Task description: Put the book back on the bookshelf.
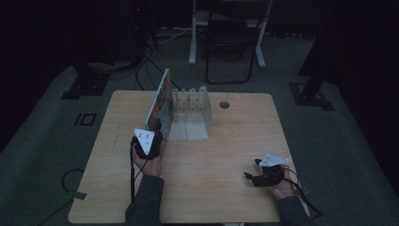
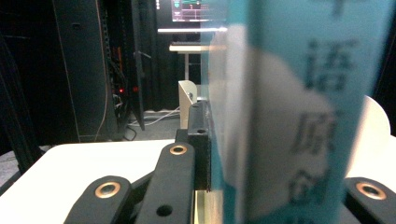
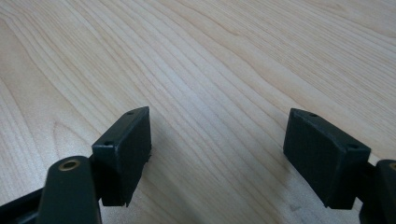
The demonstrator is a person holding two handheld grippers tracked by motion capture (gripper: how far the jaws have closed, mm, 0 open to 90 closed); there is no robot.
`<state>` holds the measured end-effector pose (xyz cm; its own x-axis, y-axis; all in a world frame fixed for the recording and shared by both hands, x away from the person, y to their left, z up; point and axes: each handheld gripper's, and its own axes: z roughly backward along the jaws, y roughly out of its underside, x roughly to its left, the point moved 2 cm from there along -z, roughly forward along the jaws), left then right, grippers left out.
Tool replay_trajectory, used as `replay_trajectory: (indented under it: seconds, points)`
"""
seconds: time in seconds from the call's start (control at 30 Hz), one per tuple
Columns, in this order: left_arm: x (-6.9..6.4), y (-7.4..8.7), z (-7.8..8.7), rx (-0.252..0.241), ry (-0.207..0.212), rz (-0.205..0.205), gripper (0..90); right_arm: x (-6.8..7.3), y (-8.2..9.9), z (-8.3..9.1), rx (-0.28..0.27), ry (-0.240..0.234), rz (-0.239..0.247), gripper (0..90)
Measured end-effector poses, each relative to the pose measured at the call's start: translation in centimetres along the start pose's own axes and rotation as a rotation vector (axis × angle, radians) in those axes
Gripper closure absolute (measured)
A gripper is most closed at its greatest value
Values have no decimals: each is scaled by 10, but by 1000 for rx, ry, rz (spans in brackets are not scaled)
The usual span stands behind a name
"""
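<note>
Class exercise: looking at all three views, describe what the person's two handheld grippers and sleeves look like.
Each gripper, left and right, is black with a grey three-cornered plate on top and a trailing black cable. Up close, the fingers are black blocks on black link arms with brass-coloured rivets. The person wears dark grey-green sleeves.

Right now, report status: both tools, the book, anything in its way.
Left tool shut on upright teal-spined picture book. Right tool open, empty, over the pale wooden table. Clear plastic divider rack beside book, right of it.
</note>
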<state>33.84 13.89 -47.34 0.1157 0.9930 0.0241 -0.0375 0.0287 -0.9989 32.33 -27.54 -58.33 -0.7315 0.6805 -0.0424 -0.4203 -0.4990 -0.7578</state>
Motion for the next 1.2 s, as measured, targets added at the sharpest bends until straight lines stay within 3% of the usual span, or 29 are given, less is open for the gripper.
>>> replay_trajectory:
  seconds: [0.5,0.7,0.93,1.2]
  points:
    - [9,10,5,-13,-4,5,793,0,0,0,1,-1,3,230]
    - [10,9,6,-35,-2,-18,777,0,0,0,0,-1,2,230]
    - [17,4,11,-60,5,-37,675,1,0,0,0,-2,2,229]
    - [22,0,20,-68,64,-32,550,0,0,0,1,-3,-1,229]
